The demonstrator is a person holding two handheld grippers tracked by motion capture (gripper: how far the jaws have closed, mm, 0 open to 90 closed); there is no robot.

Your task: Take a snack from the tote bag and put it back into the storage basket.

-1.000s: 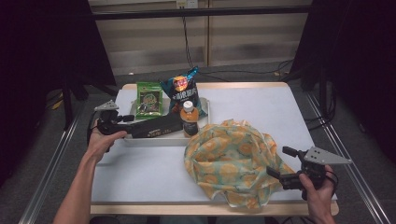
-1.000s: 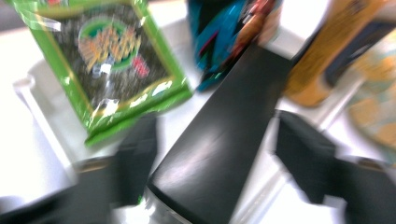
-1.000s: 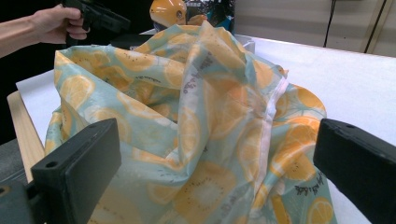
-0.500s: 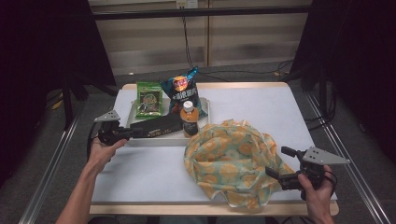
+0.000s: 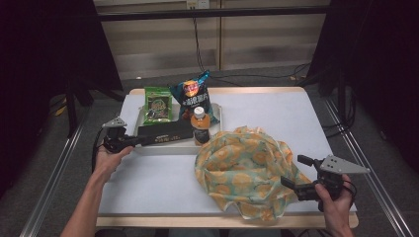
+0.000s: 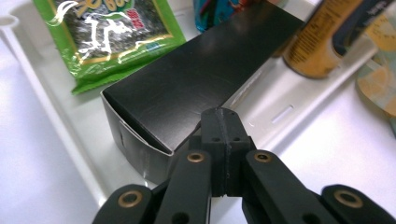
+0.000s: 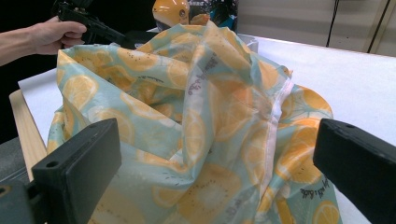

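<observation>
At the left edge of the bench [image 5: 148,182], the left claw [image 5: 129,142] has its jaws pressed together at the near end of the black box [image 5: 165,134], tips touching its corner. The box lies in a white tray [image 5: 163,148] with a green packet [image 5: 158,104], a chip bag [image 5: 194,96] and a bottle [image 5: 200,126]. Just right of the tray lies a lemon-print bag [image 5: 242,168]. The right claw [image 5: 298,172] is spread wide at the bag's right edge, gripping nothing.

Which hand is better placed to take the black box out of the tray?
Left. The left tool, shut, is at the near end of the black box in the tray. The right tool is open by the lemon-print bag.
</observation>
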